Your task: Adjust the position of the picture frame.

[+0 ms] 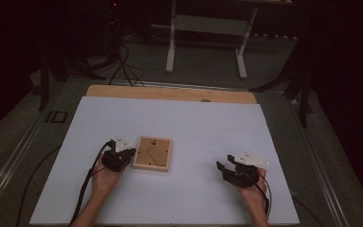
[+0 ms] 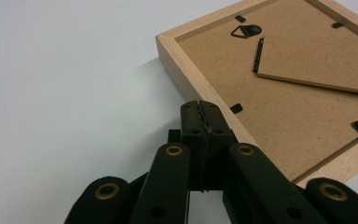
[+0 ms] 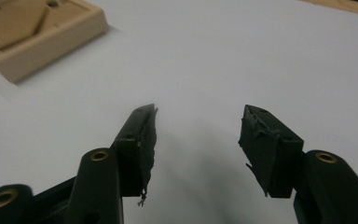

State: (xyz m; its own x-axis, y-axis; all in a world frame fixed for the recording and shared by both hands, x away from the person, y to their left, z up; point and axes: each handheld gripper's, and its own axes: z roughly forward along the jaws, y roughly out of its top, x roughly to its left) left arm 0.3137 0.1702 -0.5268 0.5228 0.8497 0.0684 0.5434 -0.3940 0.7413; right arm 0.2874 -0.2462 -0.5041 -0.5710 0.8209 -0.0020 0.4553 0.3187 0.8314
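While closed, left hand-held gripper (image 2: 200, 109) beside frame (image 2: 279, 79)

Both tools are matte black, each with a grey three-cornered plate on top. The left tool (image 1: 118, 158) trails a black cable down along the forearm, and the right tool (image 1: 238, 171) has a thinner black cable looping by the wrist. Up close, the left tool's linkage arms are rounded, with brass-coloured rivets at the joints and small dark screw holes. The right tool's pads (image 3: 142, 140) look worn, their black rubber ragged and frayed at the edges. Forearms are bare, no sleeves.
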